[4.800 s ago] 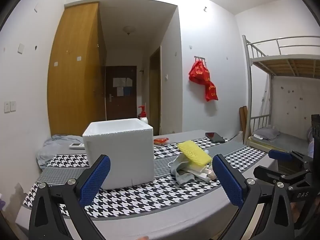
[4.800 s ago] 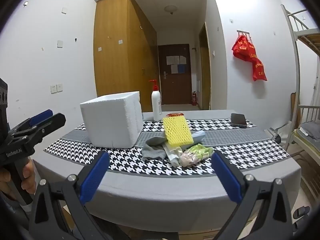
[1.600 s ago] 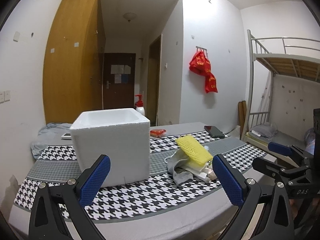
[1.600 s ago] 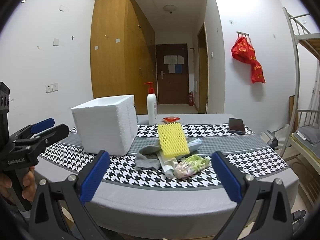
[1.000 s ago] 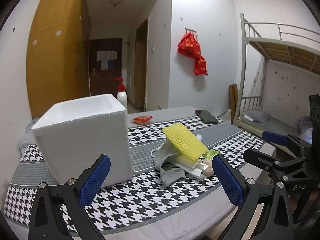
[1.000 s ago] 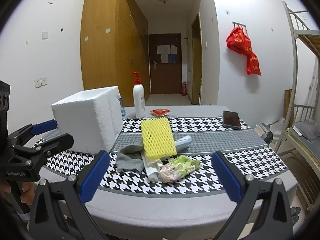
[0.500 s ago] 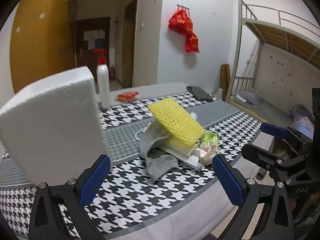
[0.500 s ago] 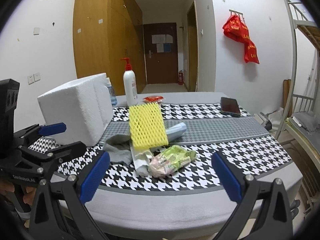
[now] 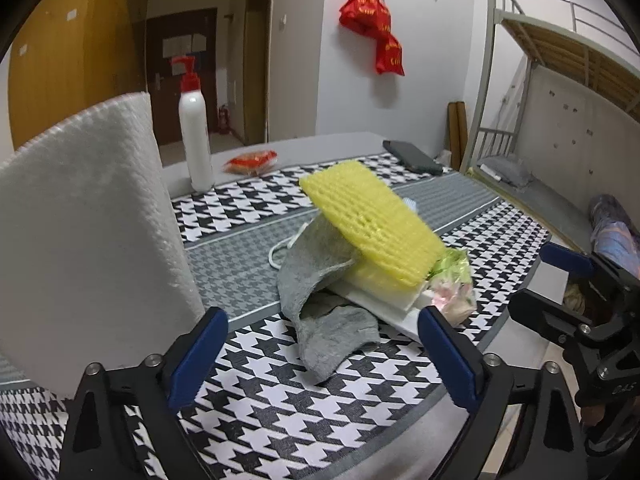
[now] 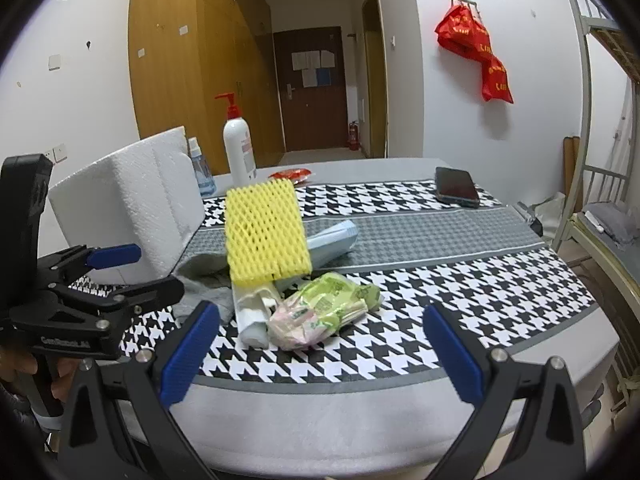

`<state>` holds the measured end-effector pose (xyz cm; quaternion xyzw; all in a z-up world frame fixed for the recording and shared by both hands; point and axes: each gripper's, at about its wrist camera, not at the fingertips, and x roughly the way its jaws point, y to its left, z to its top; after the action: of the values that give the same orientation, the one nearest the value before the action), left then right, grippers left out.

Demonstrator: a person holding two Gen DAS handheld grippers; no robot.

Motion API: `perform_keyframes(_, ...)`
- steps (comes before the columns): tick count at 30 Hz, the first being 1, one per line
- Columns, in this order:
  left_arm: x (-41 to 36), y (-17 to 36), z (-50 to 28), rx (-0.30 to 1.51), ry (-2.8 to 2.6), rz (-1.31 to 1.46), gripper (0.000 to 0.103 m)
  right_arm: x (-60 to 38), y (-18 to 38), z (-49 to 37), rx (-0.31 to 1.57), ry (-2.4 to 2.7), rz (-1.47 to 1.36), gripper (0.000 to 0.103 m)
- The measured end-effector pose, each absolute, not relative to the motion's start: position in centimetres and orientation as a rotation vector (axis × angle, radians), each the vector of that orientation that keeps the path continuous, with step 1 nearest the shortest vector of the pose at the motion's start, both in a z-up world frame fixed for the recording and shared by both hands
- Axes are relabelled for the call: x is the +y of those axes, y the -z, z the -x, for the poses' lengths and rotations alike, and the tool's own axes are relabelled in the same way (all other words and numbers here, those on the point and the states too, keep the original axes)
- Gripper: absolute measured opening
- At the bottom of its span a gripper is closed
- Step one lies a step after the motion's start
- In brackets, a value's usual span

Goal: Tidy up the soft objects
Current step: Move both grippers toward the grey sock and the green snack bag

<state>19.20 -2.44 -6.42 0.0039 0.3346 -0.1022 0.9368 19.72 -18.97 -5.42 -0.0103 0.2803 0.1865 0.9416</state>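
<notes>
A pile of soft things lies mid-table: a yellow foam net point(image 9: 376, 224) point(image 10: 266, 232) on top, a grey sock point(image 9: 324, 296) point(image 10: 200, 276) under it, a white foam sleeve point(image 10: 250, 312), a pale blue tube point(image 10: 332, 240) and a green-pink packet point(image 10: 324, 312) point(image 9: 452, 284). A white foam box point(image 9: 84, 232) point(image 10: 132, 200) stands to the left. My left gripper point(image 9: 324, 356) hovers just before the sock, its jaws wide and closing, nothing pressed between them. My right gripper point(image 10: 320, 348) is open in front of the packet, apart from it.
A white pump bottle point(image 9: 195, 120) point(image 10: 239, 148) and a small blue bottle point(image 10: 199, 168) stand behind the box. A red snack pack point(image 9: 250, 160) and a dark phone point(image 10: 456, 192) lie at the back. A bunk bed point(image 9: 560, 92) stands right of the table point(image 10: 320, 404).
Both grippers came closer to the pile and dipped down. The left one swung right, past the foam box, and its pads drew slightly together.
</notes>
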Motion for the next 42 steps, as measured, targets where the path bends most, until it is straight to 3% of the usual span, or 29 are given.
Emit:
perform_keyframes(9, -2.1, 7.4, -21.6, 0.748, 0.195, 0.010, 0.075, -18.7, 6.4, -21.1, 0.609, -0.385, 0.020, 0.103)
perform_keyframes(17, -2.3, 8.4, -23.2, 0.804, 0.198, -0.003, 0.051, -18.3, 7.0, -21.9, 0.634, -0.385, 0.026, 0.103)
perform_keyframes(21, -2.4, 8.7, -23.4, 0.824, 0.199, -0.011, 0.043, -18.1, 7.4, -22.5, 0.650, -0.380, 0.026, 0.103)
perform_keyframes(28, -2.4, 8.9, -23.8, 0.838, 0.237, -0.031, 0.015, -17.6, 8.0, -23.7, 0.691, -0.367, 0.026, 0.103)
perform_keyframes(31, -2.1, 8.9, -23.8, 0.841, 0.257, -0.025, 0.011, -17.2, 8.1, -24.0, 0.702, -0.358, 0.037, 0.103)
perform_keyframes(42, -0.9, 9.0, -23.2, 0.838, 0.322, 0.033, 0.011, -17.3, 8.5, -24.7, 0.746, -0.270, 0.009, 0.102)
